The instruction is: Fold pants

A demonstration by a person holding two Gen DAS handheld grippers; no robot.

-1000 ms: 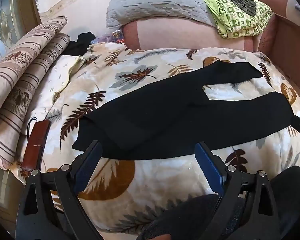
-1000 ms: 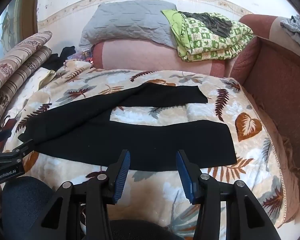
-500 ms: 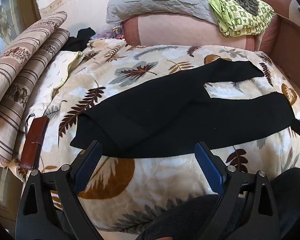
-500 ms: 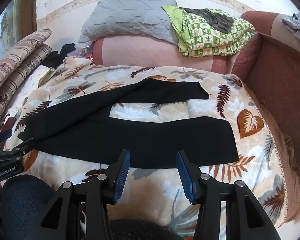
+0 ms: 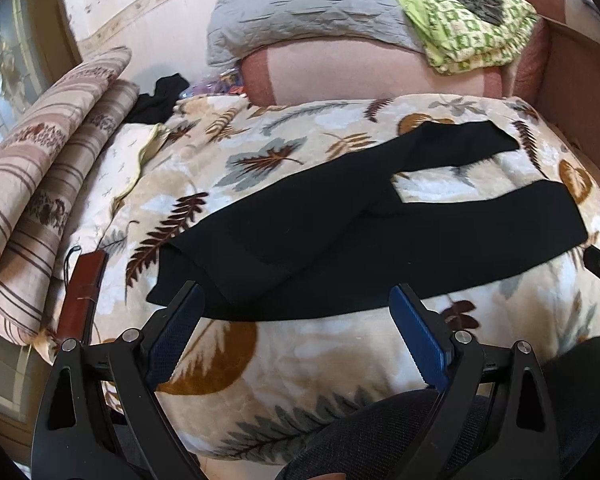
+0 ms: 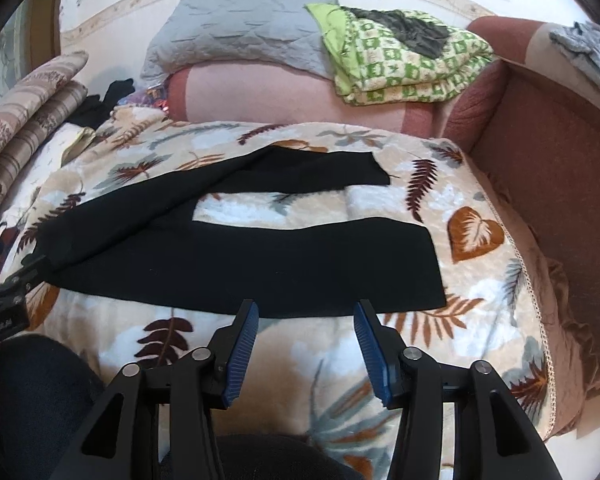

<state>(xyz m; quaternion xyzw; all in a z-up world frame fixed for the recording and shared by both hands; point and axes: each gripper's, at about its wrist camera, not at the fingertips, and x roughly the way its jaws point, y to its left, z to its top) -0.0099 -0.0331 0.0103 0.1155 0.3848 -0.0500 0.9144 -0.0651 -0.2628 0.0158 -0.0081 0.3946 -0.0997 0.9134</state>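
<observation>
Black pants (image 5: 340, 232) lie spread flat on a leaf-patterned blanket (image 5: 300, 352), waist to the left and the two legs apart to the right; they also show in the right wrist view (image 6: 260, 264). My left gripper (image 5: 296, 304) is open and empty, just in front of the waist's near edge. My right gripper (image 6: 306, 316) is open and empty, just in front of the near leg's lower edge. The tip of each gripper shows at the edge of the other's view.
Folded striped quilts (image 5: 40, 184) lie at the left. A brown wallet-like case (image 5: 82, 292) sits by the bed's left edge. A grey quilt (image 6: 240, 28) and green patterned blanket (image 6: 400, 64) are piled at the back. A reddish sofa side (image 6: 560, 168) stands at the right.
Both grippers have shifted slightly toward the pants' near edge. The pants have not moved and both grippers stay open.
</observation>
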